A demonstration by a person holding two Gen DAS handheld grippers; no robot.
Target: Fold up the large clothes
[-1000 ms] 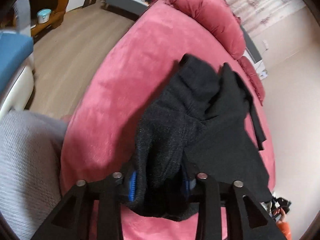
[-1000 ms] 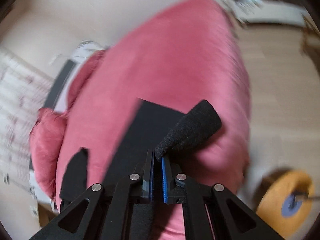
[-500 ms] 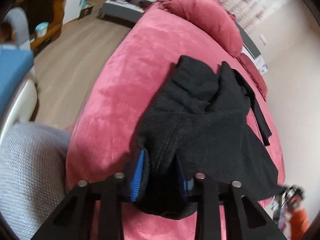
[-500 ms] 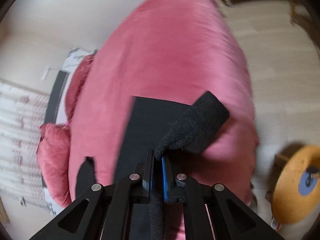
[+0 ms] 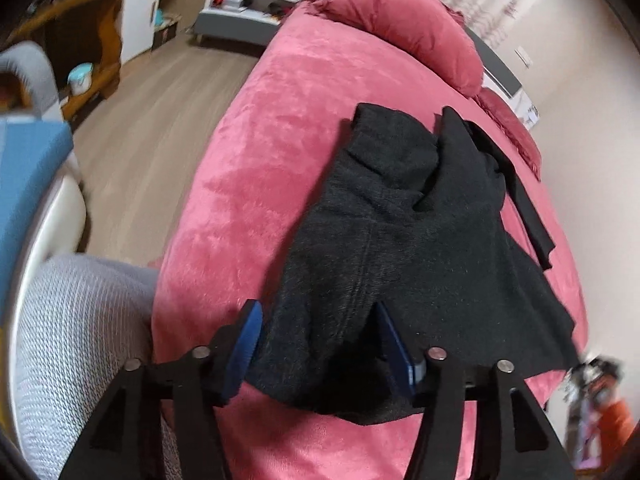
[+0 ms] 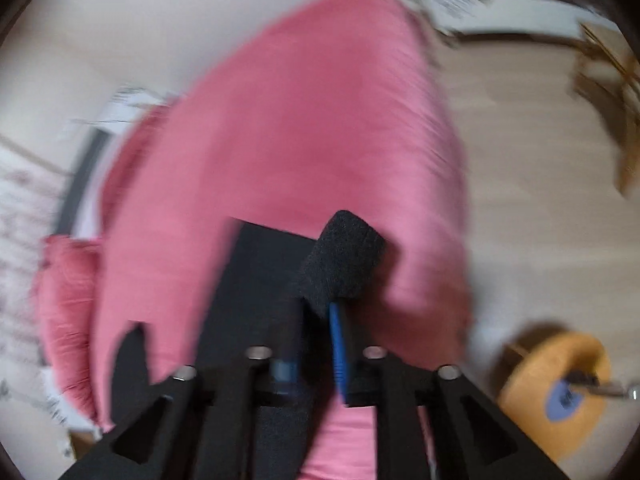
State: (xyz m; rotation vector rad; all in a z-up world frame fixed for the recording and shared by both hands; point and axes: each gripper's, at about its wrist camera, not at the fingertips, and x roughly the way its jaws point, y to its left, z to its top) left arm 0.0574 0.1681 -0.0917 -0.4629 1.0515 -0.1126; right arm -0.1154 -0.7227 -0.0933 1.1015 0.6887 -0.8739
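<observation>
A black knit garment point(image 5: 404, 240) lies bunched on a pink bed point(image 5: 264, 152). My left gripper point(image 5: 320, 344) is open, its blue pads wide apart on either side of the garment's near edge, which rests loose between them. In the blurred right wrist view, my right gripper point(image 6: 316, 320) has its jaws parted, with a black sleeve end point(image 6: 344, 256) just in front of the fingertips and flat black cloth point(image 6: 256, 280) spread on the bed point(image 6: 320, 120) beyond.
A pink pillow point(image 5: 404, 20) lies at the head of the bed. Wooden floor point(image 5: 160, 104) runs along the bed's left side, with a grey cushioned seat point(image 5: 80, 340) near. A yellow round stool point(image 6: 560, 396) stands on the floor at the right.
Both grippers have opened: the left let go of the garment's edge, which dropped flatter onto the bed, and the right's shut jaws parted from the sleeve.
</observation>
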